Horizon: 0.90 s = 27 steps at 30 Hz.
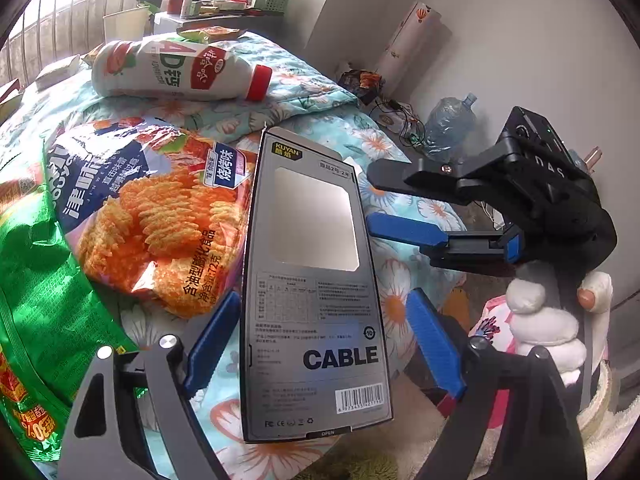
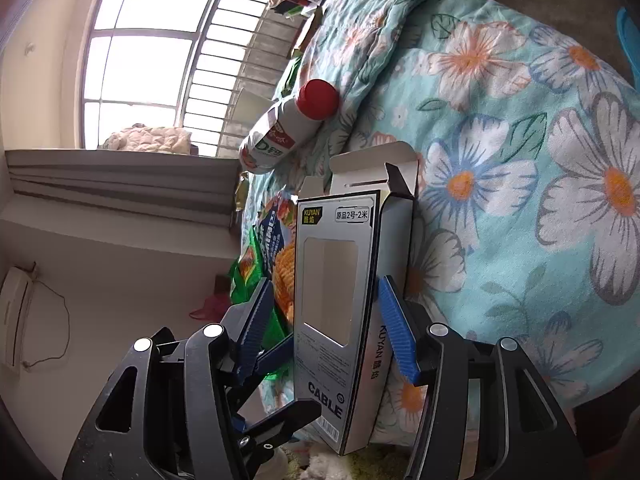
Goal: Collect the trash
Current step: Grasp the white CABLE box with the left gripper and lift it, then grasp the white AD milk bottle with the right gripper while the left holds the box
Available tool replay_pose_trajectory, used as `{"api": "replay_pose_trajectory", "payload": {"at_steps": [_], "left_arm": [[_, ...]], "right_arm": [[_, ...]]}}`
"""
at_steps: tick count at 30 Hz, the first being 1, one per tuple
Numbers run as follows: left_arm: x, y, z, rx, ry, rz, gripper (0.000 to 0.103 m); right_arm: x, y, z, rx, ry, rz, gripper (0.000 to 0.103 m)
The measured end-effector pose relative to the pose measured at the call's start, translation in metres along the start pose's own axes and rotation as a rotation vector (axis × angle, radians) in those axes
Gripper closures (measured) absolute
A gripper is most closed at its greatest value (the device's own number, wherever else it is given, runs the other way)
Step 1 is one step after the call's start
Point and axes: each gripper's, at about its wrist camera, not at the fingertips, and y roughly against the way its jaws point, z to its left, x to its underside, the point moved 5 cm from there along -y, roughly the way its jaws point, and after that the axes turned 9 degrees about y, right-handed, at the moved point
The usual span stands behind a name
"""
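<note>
Risk, from left: green crinkly foil bag [image 1: 36, 280] well clear, but orange-and-blue crisp packet [image 1: 160, 216] lies against grey cardboard cable box [image 1: 312, 300]. Closing left gripper [image 1: 324, 298] could snag packet. Box lies on teal floral quilt [image 1: 400, 280] between left gripper's spread fingers, pads not pressing. Light, open-flapped box may crush or skid. Right gripper [image 1: 372, 197] half spread at box's right edge, pinching nothing; grippers crowded, could clash. Left gripper pitched steeply down; right comes in shallower, from the side.
</note>
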Motion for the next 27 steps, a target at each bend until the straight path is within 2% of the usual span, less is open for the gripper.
{"api": "replay_pose_trajectory", "payload": {"at_steps": [9, 15, 24, 27], "left_arm": [[-0.006, -0.022, -0.011, -0.133, -0.085, 0.008, 0.015], [-0.012, -0.039, -0.01, -0.167, -0.068, 0.021, 0.015], [-0.01, -0.052, -0.015, -0.237, -0.127, 0.021, 0.015], [-0.011, -0.052, -0.016, -0.25, -0.13, 0.011, 0.022]], "right_arm": [[0.004, 0.006, -0.007, -0.061, -0.009, 0.022, 0.05], [0.006, 0.019, -0.018, -0.078, -0.024, 0.018, 0.05], [0.004, 0.033, -0.026, -0.11, -0.034, -0.013, 0.05], [0.005, 0.037, -0.029, -0.118, -0.032, -0.012, 0.05]]}}
